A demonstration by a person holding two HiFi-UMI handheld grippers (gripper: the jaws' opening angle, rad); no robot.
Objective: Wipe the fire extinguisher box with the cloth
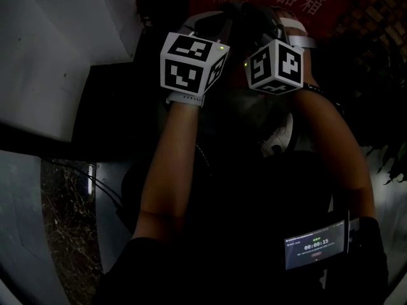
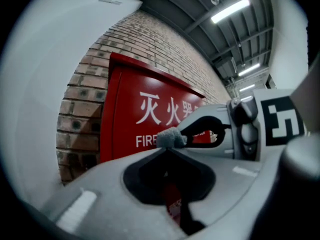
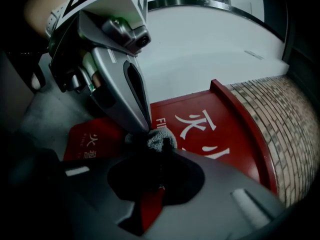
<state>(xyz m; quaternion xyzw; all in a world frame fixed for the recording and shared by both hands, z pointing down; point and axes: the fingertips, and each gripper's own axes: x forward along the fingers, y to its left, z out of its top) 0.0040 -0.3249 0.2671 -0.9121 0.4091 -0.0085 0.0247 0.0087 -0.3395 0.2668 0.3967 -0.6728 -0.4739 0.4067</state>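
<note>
The red fire extinguisher box (image 1: 267, 2) with white lettering stands against a brick wall; it fills the middle of the left gripper view (image 2: 130, 114) and of the right gripper view (image 3: 220, 134). A small grey cloth (image 2: 171, 138) (image 3: 159, 139) bunches where both grippers' tips meet. My left gripper (image 2: 167, 146) is shut, with the cloth poking out at its tip. My right gripper (image 3: 160, 151) is shut on the same wad. In the head view both grippers, left (image 1: 222, 21) and right (image 1: 270, 21), are held close together just before the box, and the cloth is hidden there.
A brick wall (image 2: 80, 109) surrounds the box. A white column (image 1: 51, 56) rises at the left. A small red sign (image 3: 92, 139) lies low beside the box. A timer screen (image 1: 316, 243) is strapped by the person's right arm. A cable (image 1: 95, 183) runs along the floor.
</note>
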